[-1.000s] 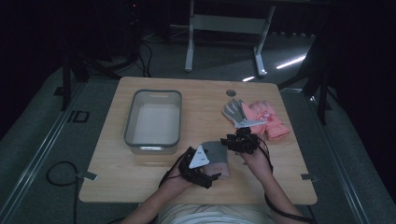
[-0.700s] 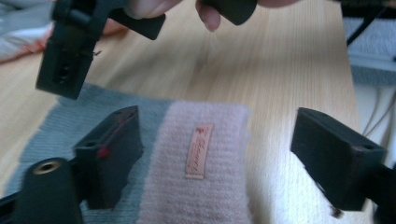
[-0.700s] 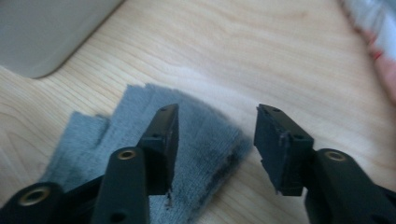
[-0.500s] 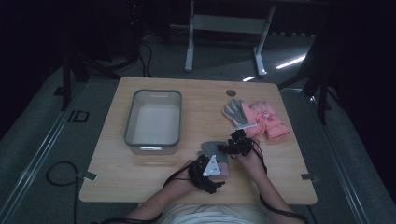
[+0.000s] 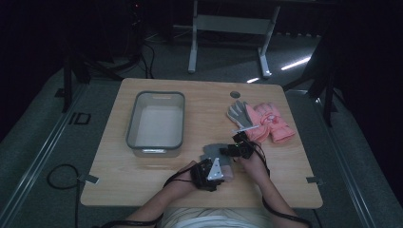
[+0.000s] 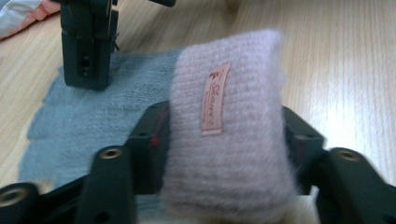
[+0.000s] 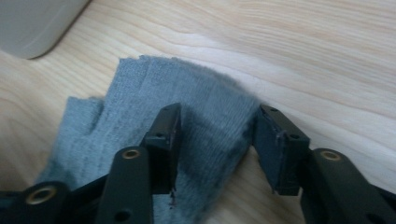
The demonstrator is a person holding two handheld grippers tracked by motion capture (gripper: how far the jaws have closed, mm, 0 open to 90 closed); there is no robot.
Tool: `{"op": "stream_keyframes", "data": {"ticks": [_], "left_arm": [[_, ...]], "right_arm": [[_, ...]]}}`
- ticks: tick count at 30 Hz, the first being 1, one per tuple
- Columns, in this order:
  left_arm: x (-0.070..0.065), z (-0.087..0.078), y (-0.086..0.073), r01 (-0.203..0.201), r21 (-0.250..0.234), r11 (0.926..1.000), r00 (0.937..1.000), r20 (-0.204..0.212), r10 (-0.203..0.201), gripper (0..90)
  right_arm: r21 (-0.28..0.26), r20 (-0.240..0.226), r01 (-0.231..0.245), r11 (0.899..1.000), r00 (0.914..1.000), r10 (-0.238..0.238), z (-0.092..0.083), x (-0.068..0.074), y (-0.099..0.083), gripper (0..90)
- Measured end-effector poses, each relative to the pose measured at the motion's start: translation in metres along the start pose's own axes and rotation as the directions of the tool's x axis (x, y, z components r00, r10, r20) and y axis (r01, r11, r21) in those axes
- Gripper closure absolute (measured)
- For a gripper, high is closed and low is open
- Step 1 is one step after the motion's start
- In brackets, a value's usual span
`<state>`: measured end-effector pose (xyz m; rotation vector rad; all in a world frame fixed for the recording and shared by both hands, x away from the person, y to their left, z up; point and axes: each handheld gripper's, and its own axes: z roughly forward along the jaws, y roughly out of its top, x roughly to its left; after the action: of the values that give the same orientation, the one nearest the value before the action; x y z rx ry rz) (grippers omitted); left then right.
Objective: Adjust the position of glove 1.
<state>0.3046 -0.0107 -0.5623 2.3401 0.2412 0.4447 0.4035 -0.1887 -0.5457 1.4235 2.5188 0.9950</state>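
- Both grippers have been brought down nearer the table's front edge, right of the grey bin (image 5: 155, 124).
- Jaws just closing: left gripper (image 6: 224, 140) clamped on the pink cuff (image 6: 224, 121); right gripper (image 7: 215, 140) pinching the grey glove (image 7: 187, 102).
- Folding unfinished; pink gloves (image 5: 271, 122) untouched beyond.

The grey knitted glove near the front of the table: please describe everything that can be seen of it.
The grey knitted glove is of soft, fuzzy wool-like knit, with finger parts showing at one edge. It lies flat on the wooden table near the person's side. Its pale pink cuff, which bears a small sewn label, is raised and squeezed between the jaws of the left hand-held gripper. The right hand-held gripper pinches a bunched fold of the grey part. Both have just been closing.
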Motion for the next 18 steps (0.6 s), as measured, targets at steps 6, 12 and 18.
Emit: {"op": "stream_keyframes", "data": {"ticks": [6,12,18], "left_arm": [[0.011,-0.009,-0.001,0.047,-0.01,0.9988,0.9971,0.06,-0.046,59.4],[0.022,-0.023,0.003,0.039,-0.016,0.9991,0.9959,0.083,-0.037,62.2],[0.036,-0.038,0.014,0.024,-0.025,0.9994,0.9956,0.092,-0.022,63.0]], "right_arm": [[-0.002,-0.061,-0.002,1.0,0.9981,0.002,0.0,0.007,0.003,73.0],[-0.056,-0.11,-0.001,0.998,0.9939,-0.005,-0.013,0.011,0.009,74.0],[-0.109,-0.128,0.007,0.994,0.9915,-0.021,-0.029,0.015,0.021,74.3]]}}
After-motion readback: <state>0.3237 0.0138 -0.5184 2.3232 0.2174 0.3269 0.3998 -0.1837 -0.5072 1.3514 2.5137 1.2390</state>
